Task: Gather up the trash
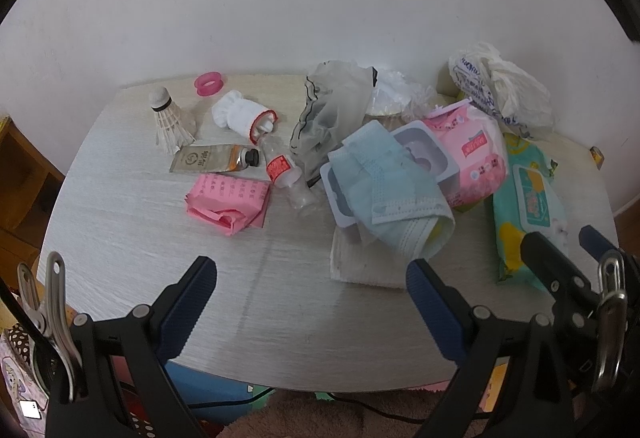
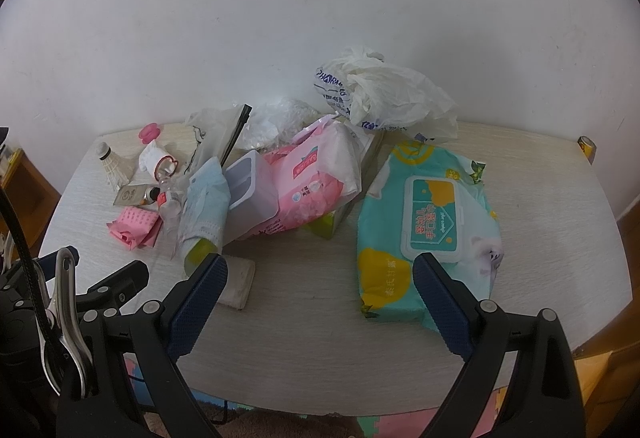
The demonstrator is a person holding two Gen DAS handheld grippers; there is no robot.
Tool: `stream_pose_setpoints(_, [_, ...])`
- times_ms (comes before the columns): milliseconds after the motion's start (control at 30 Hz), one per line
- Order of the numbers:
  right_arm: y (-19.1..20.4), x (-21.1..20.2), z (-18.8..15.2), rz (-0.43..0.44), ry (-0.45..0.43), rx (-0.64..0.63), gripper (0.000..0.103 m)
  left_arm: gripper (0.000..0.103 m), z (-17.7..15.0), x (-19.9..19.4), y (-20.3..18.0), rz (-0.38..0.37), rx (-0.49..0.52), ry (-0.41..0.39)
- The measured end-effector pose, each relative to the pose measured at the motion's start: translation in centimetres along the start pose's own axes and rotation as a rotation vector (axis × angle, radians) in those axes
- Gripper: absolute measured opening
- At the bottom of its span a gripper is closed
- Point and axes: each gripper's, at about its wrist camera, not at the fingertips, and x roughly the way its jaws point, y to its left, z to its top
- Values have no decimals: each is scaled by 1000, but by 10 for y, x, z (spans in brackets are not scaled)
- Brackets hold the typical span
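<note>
A pale wood-grain counter [image 1: 120, 230] carries the trash along its far edge. Toward the far left corner stand a white feather shuttlecock [image 1: 168, 120] and a pink plastic ring [image 1: 209, 83]; nearer lie a beige squeezed tube with a black cap [image 1: 212, 159], a crumpled pink wrapper [image 1: 228, 204] and a small clear plastic bottle with a red label [image 1: 286, 176]. Mid-counter, a light blue face mask [image 1: 394, 198] drapes over a white plastic tray [image 2: 250, 194], which leans on a pink tissue pack [image 2: 316, 182]. Behind rises a crumpled white plastic bag [image 2: 392, 94]. Toward the right edge lies a teal-and-yellow wet-wipe pack [image 2: 430, 226].

The left tool [image 1: 312, 302] is spread wide, empty, over bare counter by the near edge. The right tool [image 2: 320, 298] is spread wide too, empty, its right finger overlapping the wipe pack in view; contact is unclear.
</note>
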Motion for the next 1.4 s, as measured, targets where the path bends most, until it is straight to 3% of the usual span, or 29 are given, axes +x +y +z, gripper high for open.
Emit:
stream_pose_setpoints(367, [2,0,-12,31,5,9,90,98,5,0,26,-1,-66,1])
stream_pose_setpoints(900, [14,9,-16,91,54,26,87,98,2,15,92,20,-118,31])
stream_pose_setpoints(1167, [30,16,-21,141,78,20,81,98,3,24,127,13,-145,34])
stream_pose_setpoints(1400, [48,21,-28,145,95,37,78,91,15,37,139,-13,-121,36])
